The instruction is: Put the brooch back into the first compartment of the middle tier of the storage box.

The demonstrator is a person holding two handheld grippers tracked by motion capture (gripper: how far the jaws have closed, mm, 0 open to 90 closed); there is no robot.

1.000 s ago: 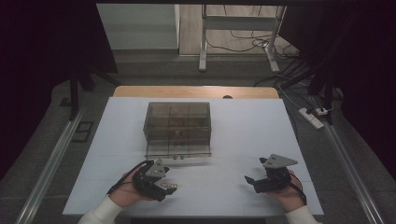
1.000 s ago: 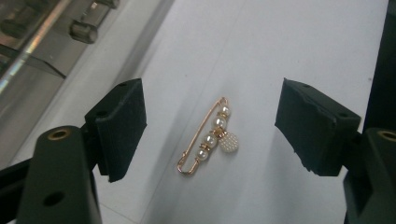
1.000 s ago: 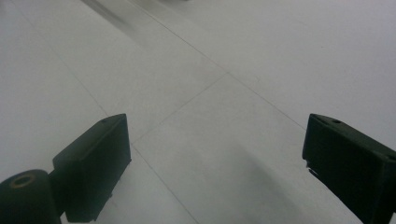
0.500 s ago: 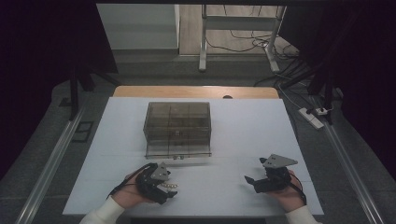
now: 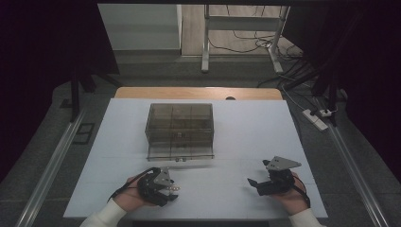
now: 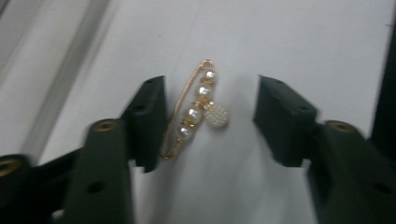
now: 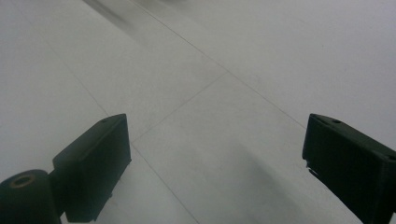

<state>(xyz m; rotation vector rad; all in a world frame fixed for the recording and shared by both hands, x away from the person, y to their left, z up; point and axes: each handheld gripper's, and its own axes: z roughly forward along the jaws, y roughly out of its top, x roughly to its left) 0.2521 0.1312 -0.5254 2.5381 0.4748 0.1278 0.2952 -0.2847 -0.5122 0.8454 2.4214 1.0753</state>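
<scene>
Closing around a small gilt pin, the left tongs [image 6: 210, 116] have just been narrowing, and the pearl brooch [image 6: 198, 109] now lies between the jaws on the white counter [image 5: 236, 127]. In the left gripper view the jaw on the left looks to be at or nearly at the pin's gold wire, though whether it truly touches I cannot tell; the jaw on the right stands apart from the round pearl charm, so no squeeze is on yet. A second ago, in the high view, these tongs sat a touch higher on the sheet and gaped wider, so my reading is that a pick-up has begun and the pinch has not landed. In the high view the left tongs [image 5: 163, 189] sit near the counter's near edge, leaving little room toward the person but bare sheet ahead, up to the clear compartment box [image 5: 179, 125] at mid-counter. Farther right, the right tongs [image 5: 257, 184] rest wide with nothing between them, above bare sheet in the right gripper view [image 7: 215, 154], well apart from the brooch and near the counter's right edge.
</scene>
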